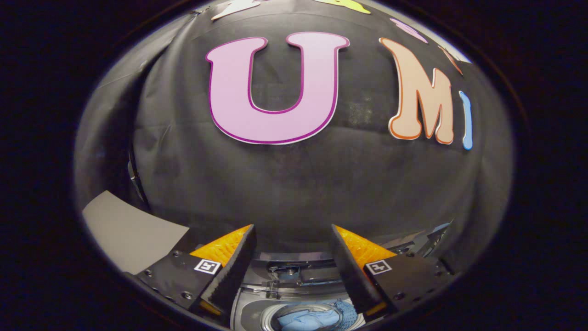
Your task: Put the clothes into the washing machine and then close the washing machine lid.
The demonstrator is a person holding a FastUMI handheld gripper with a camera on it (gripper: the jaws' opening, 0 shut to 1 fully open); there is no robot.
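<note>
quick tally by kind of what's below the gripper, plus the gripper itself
washing machine, lid open: 1
blue clothes inside its drum: 1 bundle
gripper, fingers open and holding nothing: 1
total: 3

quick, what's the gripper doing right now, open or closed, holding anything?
Gripper: open, fingers spread wide with nothing between them, held above the washing machine, where blue clothes lie in the drum.

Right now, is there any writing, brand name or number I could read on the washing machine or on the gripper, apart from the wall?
None readable.
Washing machine, blue clothes inside: no legible text.
Gripper, jaws open: square coded tags on each side, patterns, not words.
</note>
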